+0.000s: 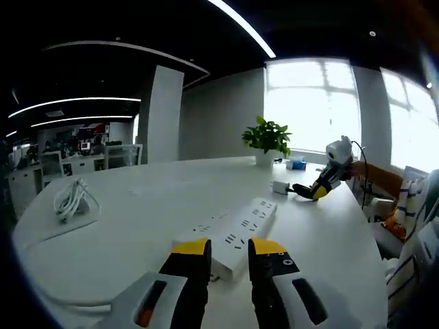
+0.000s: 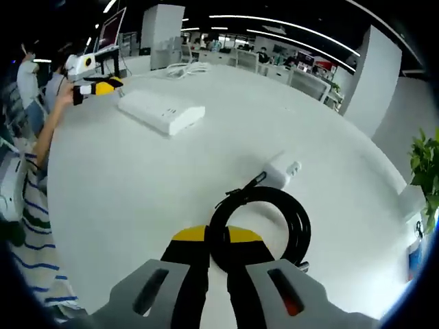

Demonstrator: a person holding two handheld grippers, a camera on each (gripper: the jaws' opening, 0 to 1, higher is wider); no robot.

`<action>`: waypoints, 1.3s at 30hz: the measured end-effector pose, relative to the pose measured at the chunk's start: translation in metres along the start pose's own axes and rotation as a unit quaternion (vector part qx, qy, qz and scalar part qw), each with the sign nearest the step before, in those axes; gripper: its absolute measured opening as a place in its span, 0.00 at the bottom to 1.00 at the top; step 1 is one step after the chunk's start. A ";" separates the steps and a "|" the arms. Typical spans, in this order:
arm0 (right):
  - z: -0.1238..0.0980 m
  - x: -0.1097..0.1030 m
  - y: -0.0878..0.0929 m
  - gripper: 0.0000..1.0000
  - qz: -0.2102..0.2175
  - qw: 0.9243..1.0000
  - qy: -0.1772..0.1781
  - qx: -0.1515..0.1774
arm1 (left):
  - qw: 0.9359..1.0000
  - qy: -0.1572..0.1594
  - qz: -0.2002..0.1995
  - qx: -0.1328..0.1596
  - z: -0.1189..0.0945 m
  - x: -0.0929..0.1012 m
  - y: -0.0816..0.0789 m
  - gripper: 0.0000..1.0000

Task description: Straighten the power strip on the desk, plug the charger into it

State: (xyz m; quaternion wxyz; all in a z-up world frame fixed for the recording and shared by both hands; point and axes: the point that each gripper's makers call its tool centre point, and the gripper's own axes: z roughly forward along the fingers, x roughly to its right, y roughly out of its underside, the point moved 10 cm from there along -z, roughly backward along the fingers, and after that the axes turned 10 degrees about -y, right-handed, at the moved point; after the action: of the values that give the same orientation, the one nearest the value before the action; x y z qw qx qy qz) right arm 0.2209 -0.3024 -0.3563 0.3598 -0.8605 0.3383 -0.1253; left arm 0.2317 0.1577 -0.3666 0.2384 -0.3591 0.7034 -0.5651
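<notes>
White strip (image 1: 233, 233): nudged square by left gripper (image 1: 228, 255), jaws narrow, empty.
Right gripper (image 2: 218, 248): cable (image 2: 264, 218) clamped; charger (image 2: 280, 173) to be lifted gently.

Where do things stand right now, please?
Left gripper open at the strip's near end. Right gripper on the coiled cable, grip unclear. Charger unplugged, apart from strip. Nothing between them.

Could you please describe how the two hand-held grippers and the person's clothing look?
Each hand-held gripper, left and right, has two black jaws with yellow tips on a light grey body. One side carries an orange-red inset, the other a dark inset. The person wears a white sleeve with blue stripes.
</notes>
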 end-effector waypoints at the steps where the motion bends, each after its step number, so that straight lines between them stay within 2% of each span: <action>1: 0.000 0.001 -0.001 0.07 0.016 1.000 -0.003 0.005 | 1.000 0.001 0.000 -0.001 0.000 0.000 0.000 0.22; 7: -0.005 0.006 -0.007 0.06 0.094 0.993 -0.038 0.065 | 1.000 0.003 -0.001 -0.001 0.001 0.001 0.000 0.22; 13: -0.006 0.006 -0.012 0.06 0.150 0.976 -0.061 0.144 | 1.000 0.001 -0.001 -0.004 0.003 0.000 0.001 0.22; 18: -0.009 0.008 -0.017 0.06 0.175 0.959 -0.071 0.213 | 1.000 -0.003 -0.004 0.000 0.003 -0.002 0.000 0.22; 20: -0.011 0.009 -0.019 0.06 0.170 0.957 -0.070 0.225 | 1.000 -0.006 -0.004 -0.001 0.003 -0.003 0.000 0.22; 21: -0.013 0.011 -0.021 0.06 0.165 0.954 -0.068 0.241 | 1.000 -0.008 -0.005 0.000 0.003 -0.004 0.000 0.22; 25: -0.016 0.014 -0.026 0.06 0.177 0.945 -0.059 0.269 | 1.000 -0.018 -0.005 0.001 0.004 -0.007 -0.001 0.22; 30: -0.017 0.019 -0.034 0.05 0.177 0.940 -0.051 0.288 | 1.000 -0.018 -0.001 0.000 0.004 -0.007 -0.001 0.22; 34: -0.018 0.023 -0.040 0.05 0.185 0.929 -0.059 0.315 | 1.000 -0.017 0.002 -0.002 0.006 -0.007 -0.002 0.22; 39: -0.020 0.021 -0.045 0.05 0.193 0.920 -0.070 0.333 | 1.000 -0.019 0.006 -0.002 0.005 -0.008 -0.002 0.21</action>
State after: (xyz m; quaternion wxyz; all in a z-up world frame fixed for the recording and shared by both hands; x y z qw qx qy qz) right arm 0.2493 -0.3036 -0.3108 0.6656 -0.6158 0.4101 -0.0981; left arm 0.2409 0.1599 -0.3665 0.2540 -0.3662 0.7021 -0.5553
